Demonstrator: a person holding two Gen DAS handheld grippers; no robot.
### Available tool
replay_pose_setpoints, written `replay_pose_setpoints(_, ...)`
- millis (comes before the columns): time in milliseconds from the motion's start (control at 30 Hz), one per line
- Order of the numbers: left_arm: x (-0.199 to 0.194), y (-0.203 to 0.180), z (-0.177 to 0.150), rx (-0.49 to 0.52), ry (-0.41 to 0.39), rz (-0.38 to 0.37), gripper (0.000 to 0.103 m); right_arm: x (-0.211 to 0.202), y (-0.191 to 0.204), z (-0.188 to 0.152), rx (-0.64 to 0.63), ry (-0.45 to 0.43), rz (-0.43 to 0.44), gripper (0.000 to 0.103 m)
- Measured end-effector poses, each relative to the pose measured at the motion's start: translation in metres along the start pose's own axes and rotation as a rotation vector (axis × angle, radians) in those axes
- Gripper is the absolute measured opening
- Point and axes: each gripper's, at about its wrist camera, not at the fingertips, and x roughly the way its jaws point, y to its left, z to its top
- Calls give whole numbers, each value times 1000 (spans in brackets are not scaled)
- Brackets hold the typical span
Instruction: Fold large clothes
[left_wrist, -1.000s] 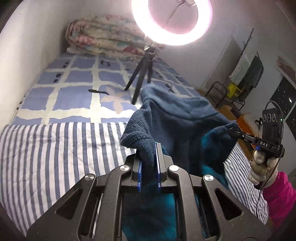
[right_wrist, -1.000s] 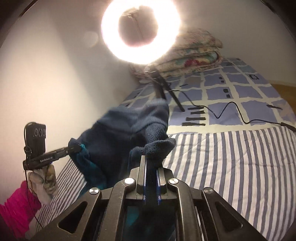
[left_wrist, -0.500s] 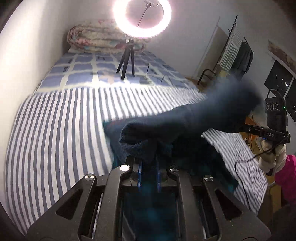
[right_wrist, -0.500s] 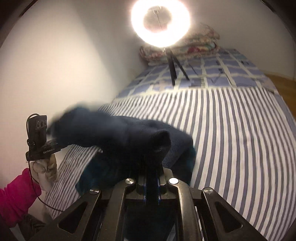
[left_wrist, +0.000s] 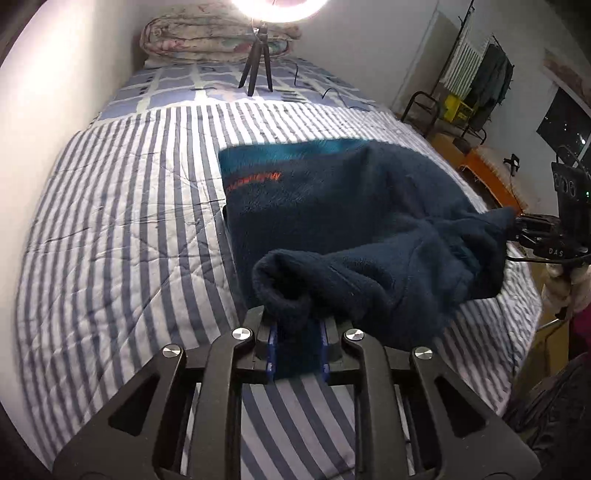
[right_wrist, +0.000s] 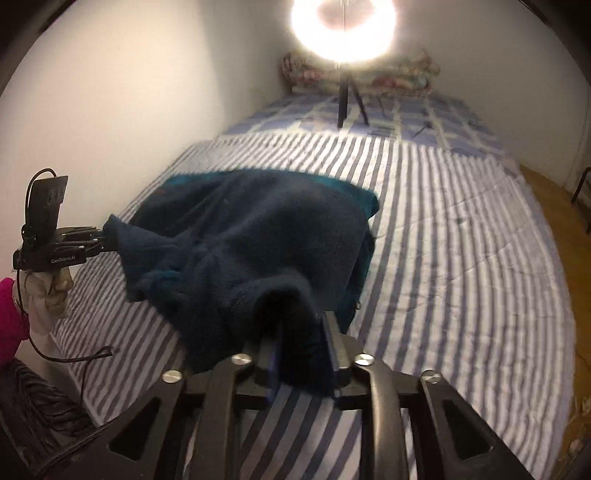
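A thick navy fleece (left_wrist: 332, 206) (teal lining, orange lettering) lies spread on the striped quilted bed (left_wrist: 122, 236). The left gripper (left_wrist: 297, 350) and right gripper (right_wrist: 301, 358), at six o'clock, each have jaws clamped on a bunched, rounded fleece edge.

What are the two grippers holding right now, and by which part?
Both hold the dark blue fleece garment: the left gripper and right gripper each clamp a bunched edge nearest the person.
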Motion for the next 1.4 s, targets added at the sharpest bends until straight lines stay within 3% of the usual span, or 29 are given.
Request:
replay_pose_setpoints(233, -102, -33, -19, 39, -113, -5, 22, -129, 37, -19, 12, -161, 55, 34)
replay_pose_setpoints(333, -155, -47, -27, 36, -164, -23, 25, -179, 55, -27, 15, -218, 82, 46)
replay_pose_setpoints(400, -190, -56, -30, 18, -195, -55, 31, -212, 69, -32, 9, -249, 100, 51)
replay_pose_setpoints(467, -225, -66, -36, -2, -223, -84, 49, -241, 80, -35, 0, -272, 119, 51)
replay_pose_setpoints(600, -277, -78, -36, -11, -249, -103, 51, -284, 100, -40, -39, -305, 117, 54)
replay_pose_setpoints(667, -296, -80, -31, -34, -265, -120, 66, -292, 104, -41, -48, -323, 117, 61)
replay_pose_setpoints(733, -300, -76, -25, -61, -276, -132, 71, -290, 102, -42, -41, -339, 110, 65)
replay_pose_setpoints(833, -281, -61, -21, -120, -260, -148, 71, -260, 87, -43, 45, -306, 161, 69)
replay_pose_setpoints(1167, -110, 20, -17, -504, -52, -236, 71, -79, 14, -45, 366, -61, 201, 69)
replay_pose_setpoints(1400, -27, 60, -4, -621, 36, -259, 71, 10, -40, -42, 586, 7, 242, 72)
